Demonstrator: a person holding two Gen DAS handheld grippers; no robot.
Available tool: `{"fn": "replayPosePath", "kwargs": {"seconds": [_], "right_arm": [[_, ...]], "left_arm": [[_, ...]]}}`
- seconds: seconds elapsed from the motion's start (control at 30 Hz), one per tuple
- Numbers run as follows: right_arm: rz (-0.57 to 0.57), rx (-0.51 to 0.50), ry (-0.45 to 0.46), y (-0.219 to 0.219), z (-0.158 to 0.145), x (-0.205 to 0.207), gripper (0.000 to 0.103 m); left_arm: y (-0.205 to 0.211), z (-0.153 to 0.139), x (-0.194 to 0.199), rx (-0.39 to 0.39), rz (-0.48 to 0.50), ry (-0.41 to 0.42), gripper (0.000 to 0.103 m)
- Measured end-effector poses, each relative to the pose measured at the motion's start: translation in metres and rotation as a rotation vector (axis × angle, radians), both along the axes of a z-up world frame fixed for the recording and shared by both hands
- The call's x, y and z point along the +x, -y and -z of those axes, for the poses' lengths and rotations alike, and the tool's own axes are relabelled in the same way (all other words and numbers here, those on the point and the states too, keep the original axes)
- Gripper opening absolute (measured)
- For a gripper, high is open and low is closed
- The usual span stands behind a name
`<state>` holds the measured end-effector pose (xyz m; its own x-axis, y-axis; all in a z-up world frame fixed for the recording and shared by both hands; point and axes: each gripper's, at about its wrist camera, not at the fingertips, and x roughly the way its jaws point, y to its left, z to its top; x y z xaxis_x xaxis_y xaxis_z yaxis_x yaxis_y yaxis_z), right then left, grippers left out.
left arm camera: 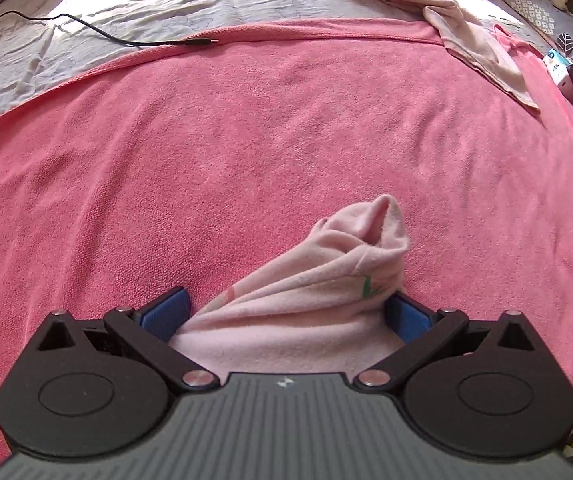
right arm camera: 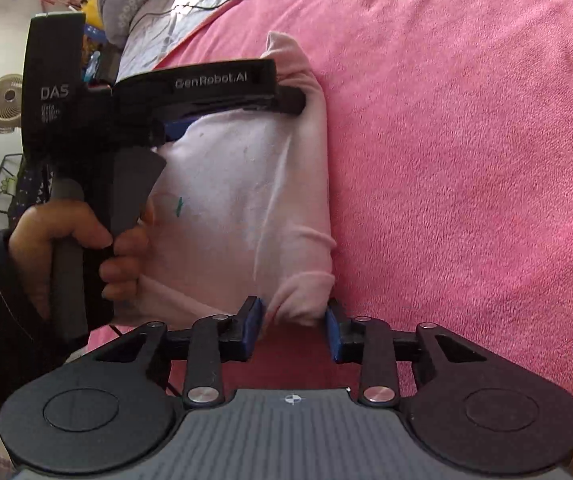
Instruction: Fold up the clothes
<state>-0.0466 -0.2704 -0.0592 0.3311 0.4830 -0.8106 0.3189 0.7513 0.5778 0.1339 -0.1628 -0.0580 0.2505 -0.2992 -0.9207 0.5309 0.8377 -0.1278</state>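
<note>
Left wrist view: the pale pink garment [left arm camera: 318, 280] is seen lying on a pink towel [left arm camera: 246, 140] and bunched between the wide-set jaws of the left gripper [left arm camera: 286, 312]; a firm grip cannot be told. Right wrist view: the right gripper [right arm camera: 296, 326] is seen with jaws apart around a garment corner, pads not pressing. A hand [right arm camera: 82, 240] is seen holding the left gripper.
</note>
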Motion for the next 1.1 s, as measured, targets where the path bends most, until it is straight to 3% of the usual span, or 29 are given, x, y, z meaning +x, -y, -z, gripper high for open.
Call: {"fn": "replayPosePath", "kwargs": {"seconds": [0.3, 0.53, 0.87, 0.97, 1.1], "right_arm": [[-0.029, -0.032, -0.005, -0.006, -0.003, -0.004, 0.032], [-0.209, -0.234, 0.052, -0.037, -0.008, 0.001, 0.030], [-0.320, -0.378, 0.155, -0.057, -0.014, -0.012, 0.030], [-0.324, -0.381, 0.162, -0.056, -0.014, -0.014, 0.030], [-0.337, -0.368, 0.166, -0.052, -0.013, -0.014, 0.030]], "left_arm": [[0.002, 0.000, -0.001, 0.000, -0.003, 0.000, 0.103], [0.003, 0.000, 0.000, 0.002, -0.007, 0.000, 0.103], [0.001, -0.003, -0.001, -0.008, -0.007, 0.001, 0.103], [-0.008, -0.012, -0.002, -0.021, -0.017, 0.002, 0.103], [-0.021, -0.038, -0.024, -0.027, 0.018, 0.092, 0.103]]}}
